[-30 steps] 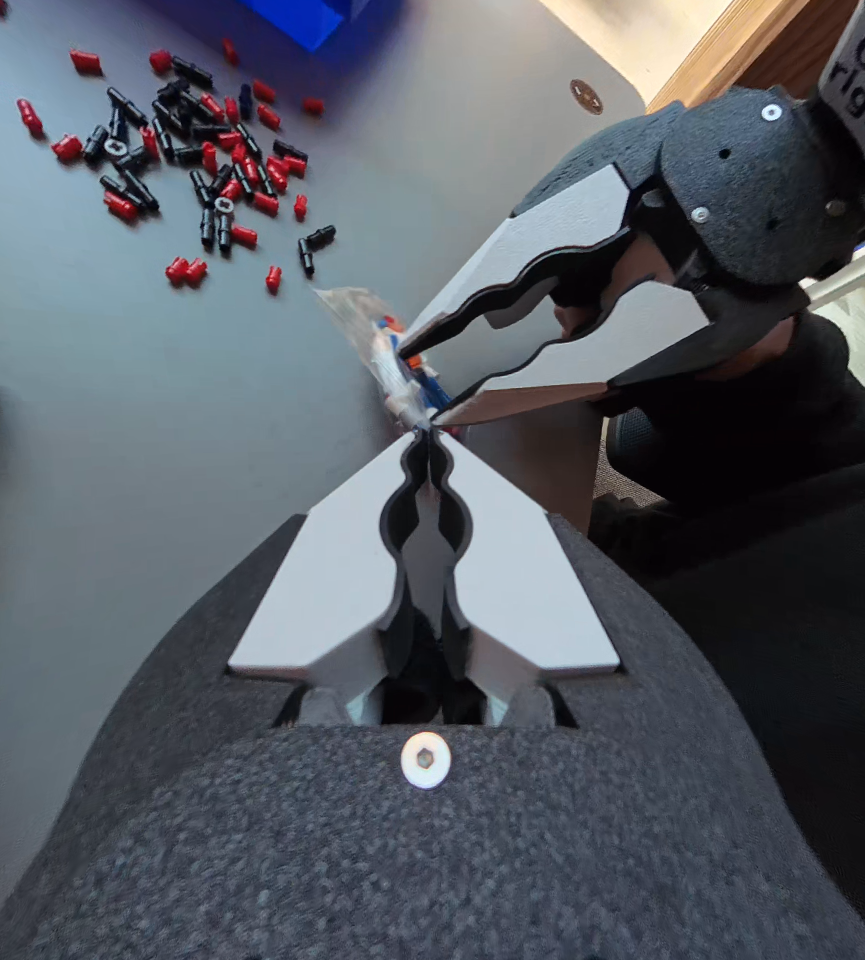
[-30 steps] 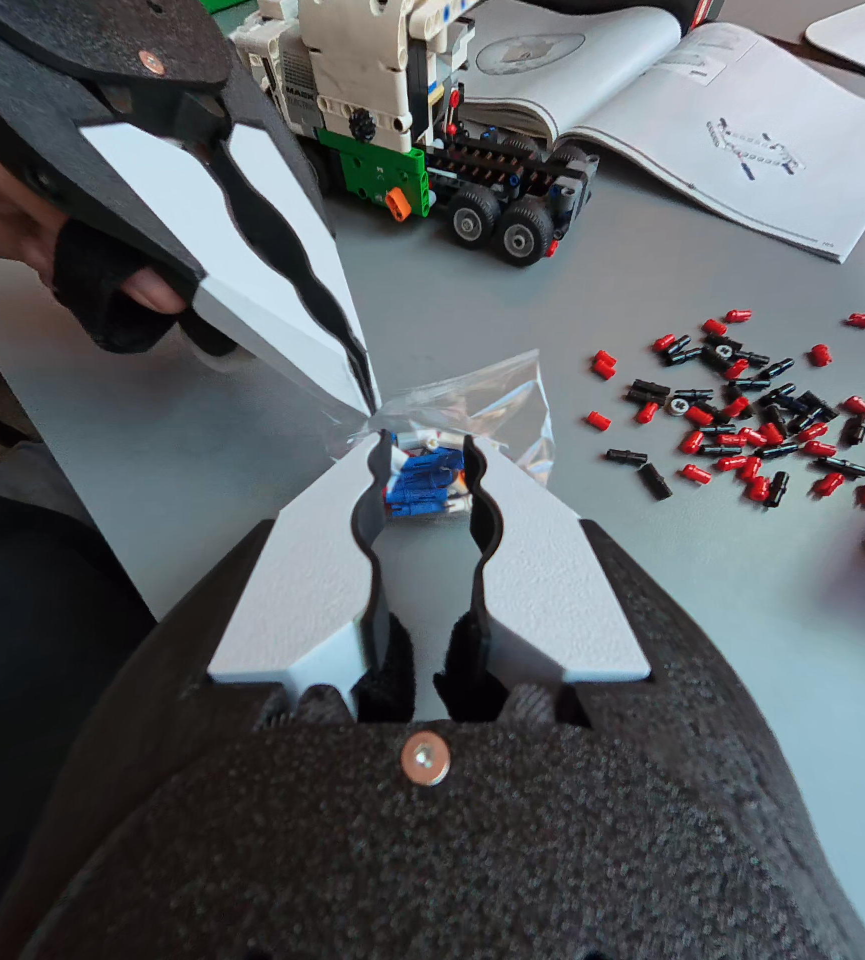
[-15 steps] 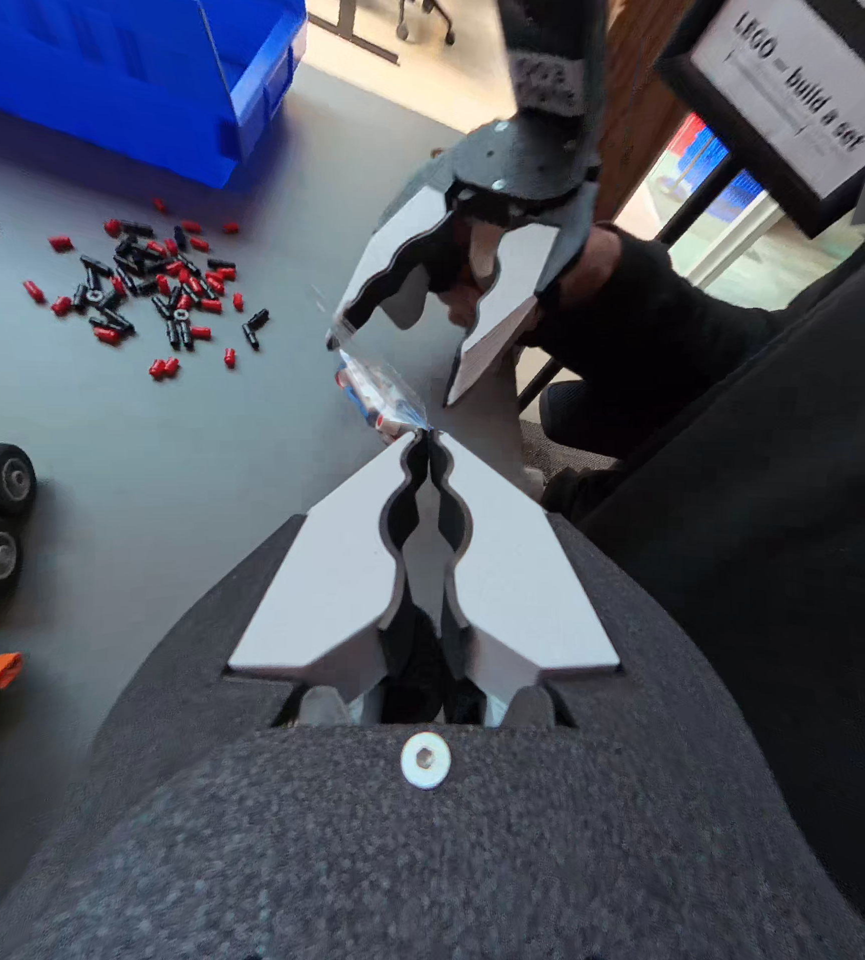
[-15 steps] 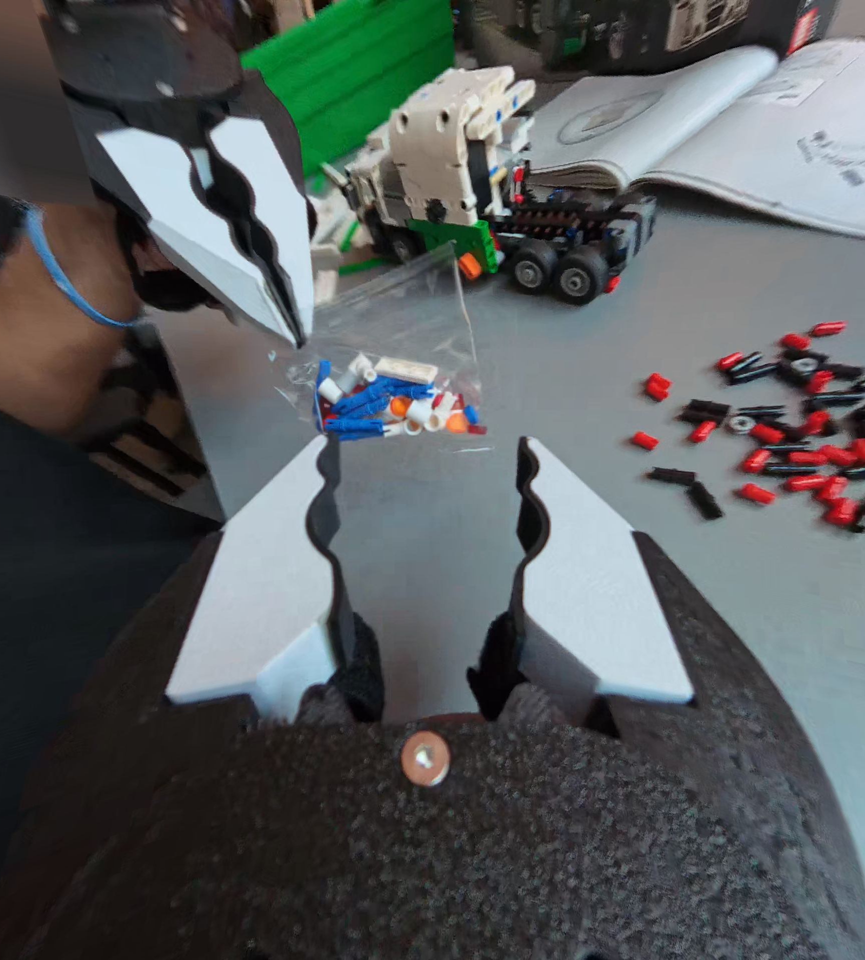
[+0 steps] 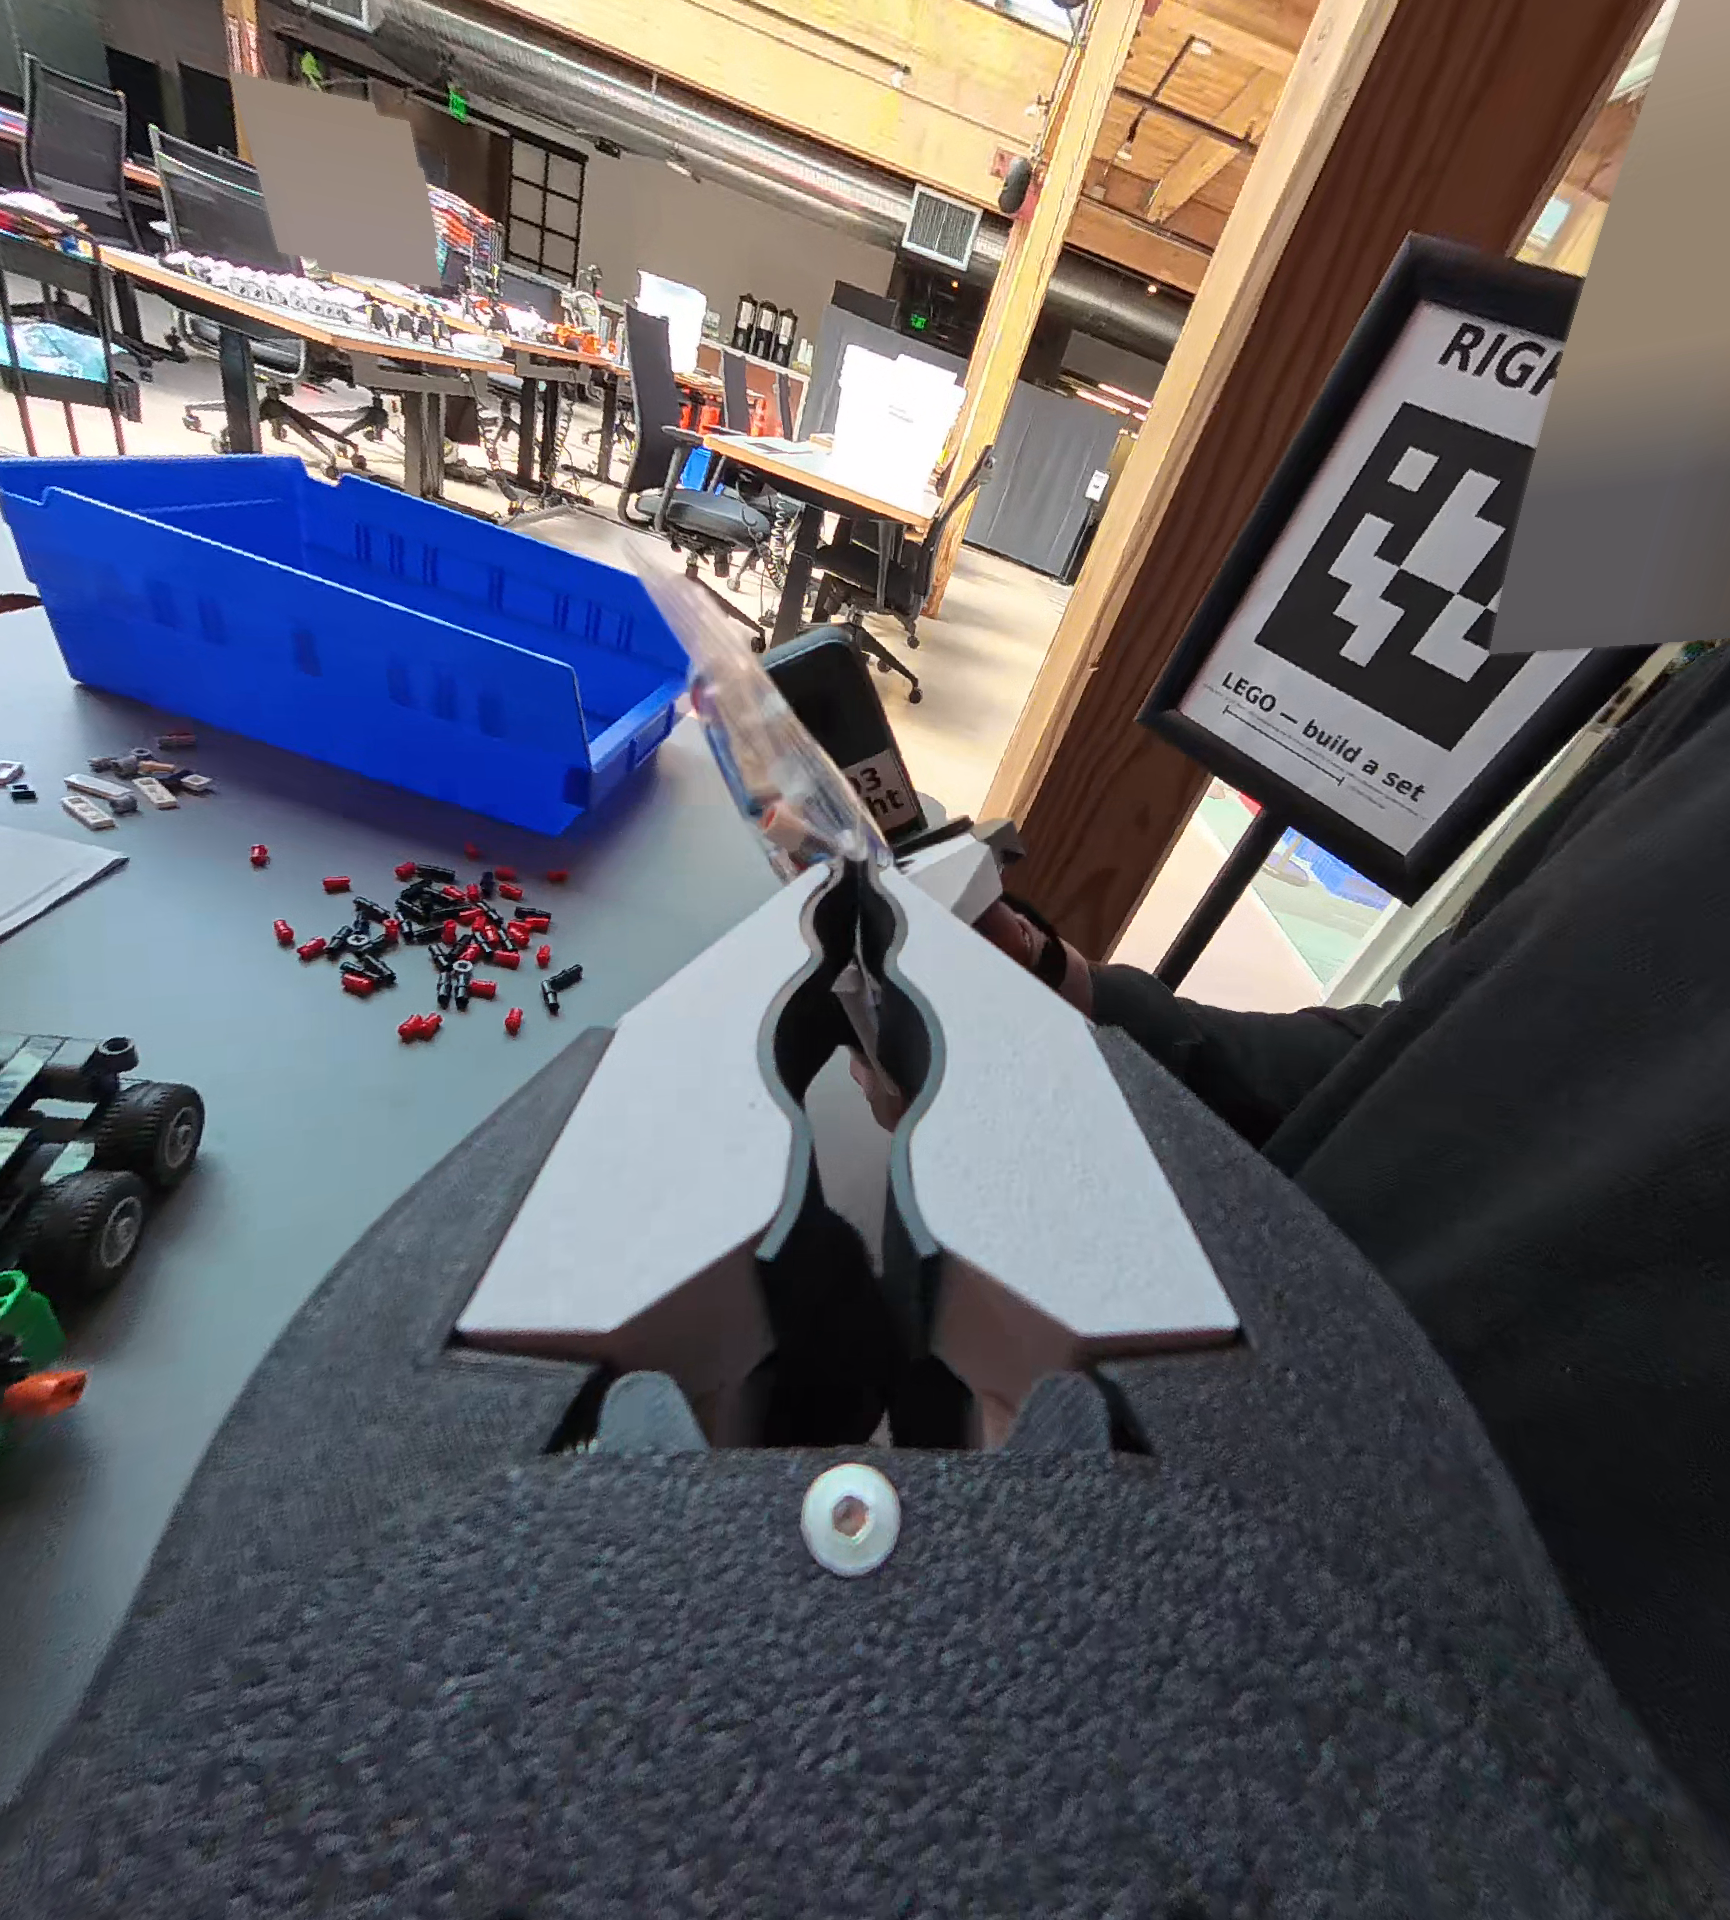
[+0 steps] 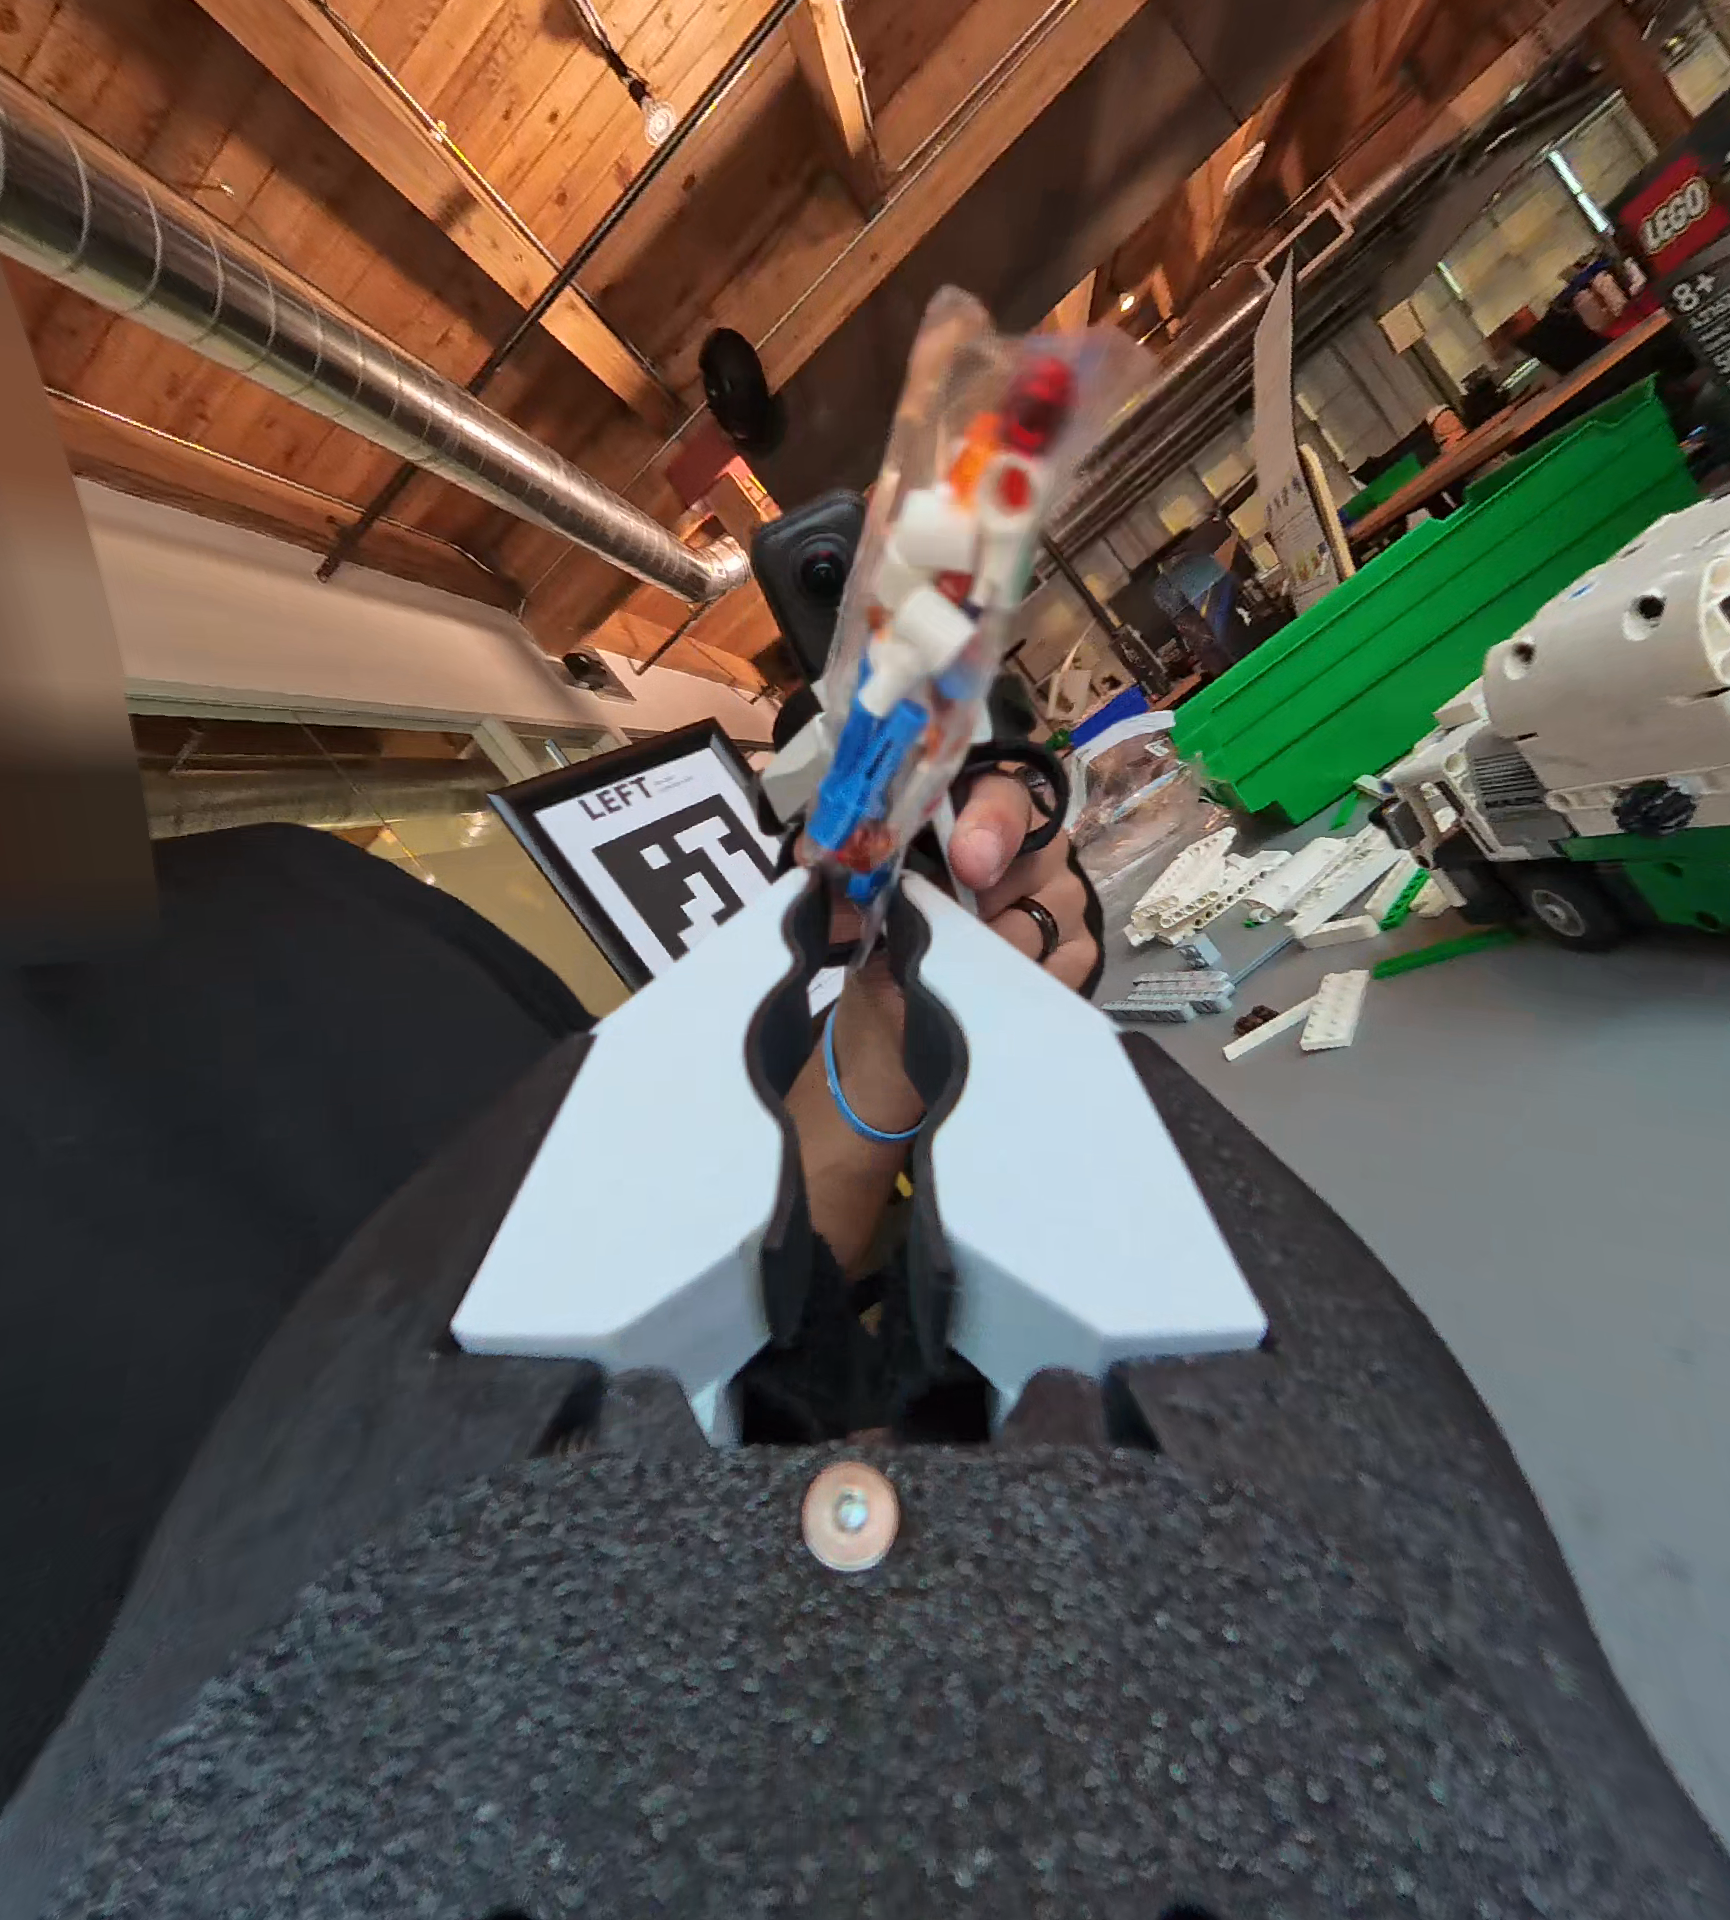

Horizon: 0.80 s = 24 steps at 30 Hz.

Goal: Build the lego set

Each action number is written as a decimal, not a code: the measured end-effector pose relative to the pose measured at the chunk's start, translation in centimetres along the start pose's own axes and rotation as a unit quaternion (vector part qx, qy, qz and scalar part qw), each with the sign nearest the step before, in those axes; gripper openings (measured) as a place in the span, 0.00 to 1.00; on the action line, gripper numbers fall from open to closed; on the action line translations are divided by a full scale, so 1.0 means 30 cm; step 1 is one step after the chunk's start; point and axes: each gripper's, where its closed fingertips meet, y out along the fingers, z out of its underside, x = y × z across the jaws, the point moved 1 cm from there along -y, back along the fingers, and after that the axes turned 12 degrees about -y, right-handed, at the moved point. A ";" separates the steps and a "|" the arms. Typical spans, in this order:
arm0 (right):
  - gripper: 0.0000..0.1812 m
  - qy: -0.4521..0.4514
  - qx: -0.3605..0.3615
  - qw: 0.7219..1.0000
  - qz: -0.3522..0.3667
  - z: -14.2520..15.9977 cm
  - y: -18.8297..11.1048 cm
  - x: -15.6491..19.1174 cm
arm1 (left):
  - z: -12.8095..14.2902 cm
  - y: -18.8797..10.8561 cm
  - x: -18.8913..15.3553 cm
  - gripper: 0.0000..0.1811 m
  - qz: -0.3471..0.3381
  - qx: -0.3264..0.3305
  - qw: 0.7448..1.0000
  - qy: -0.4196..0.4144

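Wide workshop behind it all: timber beams, a silver duct, rows of desks and chairs across the top of both frames. Down on the grey table [image 5: 217, 1091] sits a blue bin [image 5: 321, 623] at upper left, with a scatter of red and black pins [image 5: 435, 935] just below it and a few small grey plates [image 5: 102, 784] to its left. Lower left, the wheeled chassis [image 5: 61, 1132] of the half-built truck. In the right wrist view that truck [image 6: 1619, 790] fills the right edge, a green bin [image 6: 1412, 665] behind it, loose white beams [image 6: 1245, 904] strewn in front.

Centre stage: the clear bag of parts [image 6: 934, 623] is up in the air, off the table. The left gripper [image 5: 853, 873] has its fingers pressed together on the bag's lower corner. The right gripper [image 6: 853, 894] pinches the bag's bottom edge too, fingertips closed on the plastic, though its own body hides the exact contact in the left view.

A framed marker sign [image 5: 1391, 582] stands close at right, a second sign [image 6: 663, 842] left of centre. Open tabletop lies at lower right in the right wrist view.
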 end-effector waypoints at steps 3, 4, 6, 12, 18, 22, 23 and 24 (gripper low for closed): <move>0.00 -0.025 0.024 0.999 0.028 0.017 -0.015 0.001 | 0.006 -0.034 -0.016 0.00 -0.006 -0.007 1.000 0.001; 0.00 -0.031 0.034 0.998 0.036 0.025 -0.018 0.001 | 0.012 -0.042 -0.011 0.00 -0.015 -0.005 1.000 0.004; 0.00 -0.031 0.051 0.997 0.048 0.040 -0.028 0.001 | 0.024 -0.063 0.006 0.00 -0.034 0.002 0.999 0.011; 0.00 -0.033 0.126 0.987 0.092 0.111 -0.071 -0.021 | 0.090 -0.075 0.051 0.00 -0.057 0.036 0.998 0.007; 0.14 -0.180 0.252 0.923 0.228 0.146 -0.195 -0.136 | 0.174 -0.050 0.118 0.00 -0.069 0.092 0.993 0.010; 0.18 -0.373 0.331 0.836 0.229 0.155 -0.179 -0.111 | 0.249 -0.033 0.107 0.00 -0.047 0.140 0.989 0.018; 0.17 -0.402 0.342 0.820 0.220 0.167 -0.165 -0.109 | 0.264 -0.029 0.099 0.00 -0.040 0.148 0.988 0.016; 0.17 -0.414 0.342 0.818 0.205 0.182 -0.150 -0.103 | 0.280 -0.026 0.091 0.00 -0.035 0.160 0.986 0.015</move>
